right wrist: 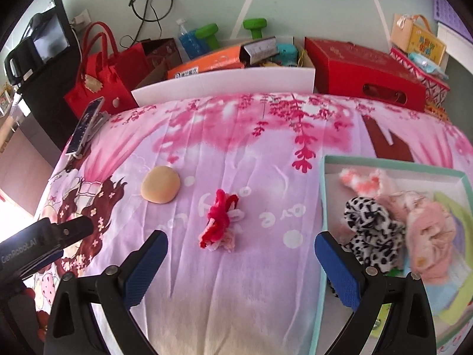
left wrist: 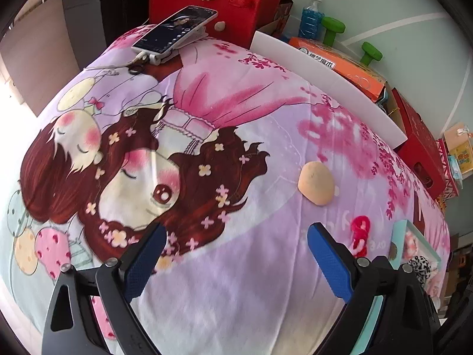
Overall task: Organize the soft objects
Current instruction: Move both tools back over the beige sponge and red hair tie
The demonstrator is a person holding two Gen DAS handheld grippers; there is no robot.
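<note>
So, two grippers, both with jaws apart and nothing between them. The left gripper [left wrist: 236,254] hovers over the pink cartoon blanket [left wrist: 236,118]; the right gripper [right wrist: 241,261] hovers over the same blanket, with its right finger just at the near-left corner of the teal box [right wrist: 322,195]. The left gripper's black body also shows at the left edge of the right wrist view.

Soft objects loose on the blanket: two. One peach round squishy [right wrist: 160,188], well left of the teal box; one red-and-pink pipe-cleaner bundle [right wrist: 220,220], between the squishy and the box, apart from both. In the left view the squishy [left wrist: 316,183] sits beyond the right fingertip, and the bundle [left wrist: 361,233] lies just beside the box.

Inside the teal box: one black-and-white spotted fluffy item [right wrist: 369,224], one pink-and-white fuzzy item [right wrist: 359,182] behind it, and one pale pink plush [right wrist: 428,236] to its right; other pastel pieces underneath, count unclear.

Behind the box, off the blanket: one phone [left wrist: 174,29] on a stand, one red felt bag [left wrist: 204,3], two green dumbbells [right wrist: 254,26], one blue bottle [right wrist: 186,40], one orange carton [right wrist: 207,63], one red box [right wrist: 363,71]
</note>
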